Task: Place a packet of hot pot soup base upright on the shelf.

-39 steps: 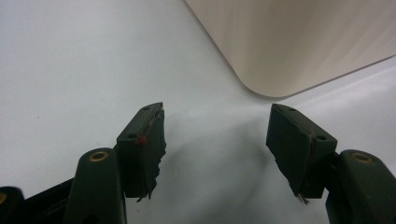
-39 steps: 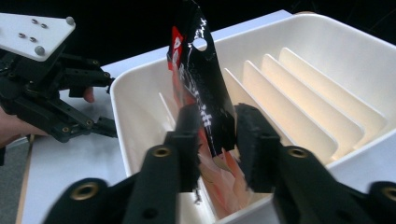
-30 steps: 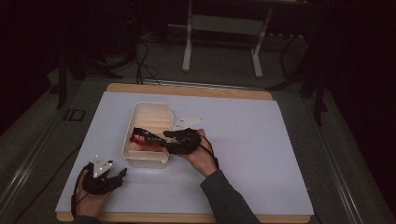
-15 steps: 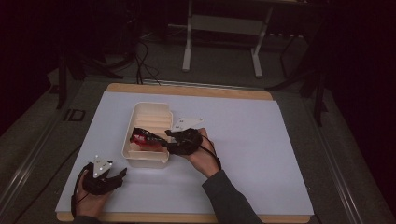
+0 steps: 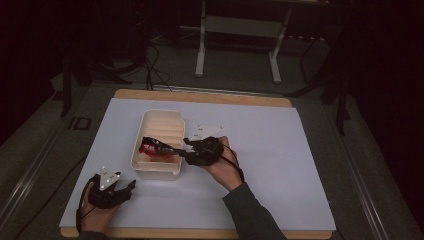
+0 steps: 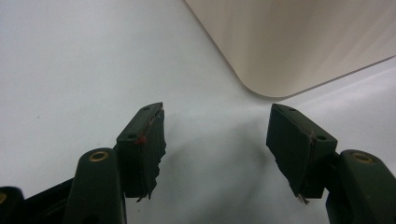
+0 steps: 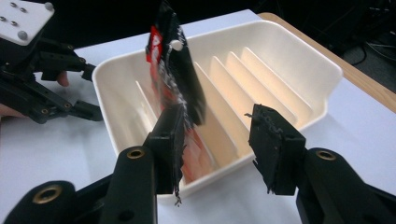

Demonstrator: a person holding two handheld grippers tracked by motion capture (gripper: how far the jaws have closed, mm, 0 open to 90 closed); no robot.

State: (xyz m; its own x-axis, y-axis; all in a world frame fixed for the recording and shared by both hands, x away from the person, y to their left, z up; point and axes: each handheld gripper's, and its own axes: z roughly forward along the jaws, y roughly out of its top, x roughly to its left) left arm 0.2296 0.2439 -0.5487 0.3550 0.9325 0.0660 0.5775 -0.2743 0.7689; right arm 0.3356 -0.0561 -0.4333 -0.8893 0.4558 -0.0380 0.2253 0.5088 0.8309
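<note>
Both tongs gape empty: right tongs (image 7: 215, 140) at the ribbed tray (image 5: 159, 120) beside a red-black packet (image 7: 175, 65), left tongs (image 6: 217, 140) near the surface's (image 5: 280, 150) front-left corner.

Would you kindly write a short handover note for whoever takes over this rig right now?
Right gripper: jaws open over the cream slotted tray; a black-and-red packet stands against its left jaw, seemingly just let go.
Left gripper: jaws open, empty, low over the white table cover beside the tray's near corner.
Done: packet sits in a near slot.
Left: withdraw the right gripper; check that the packet stays upright.
</note>
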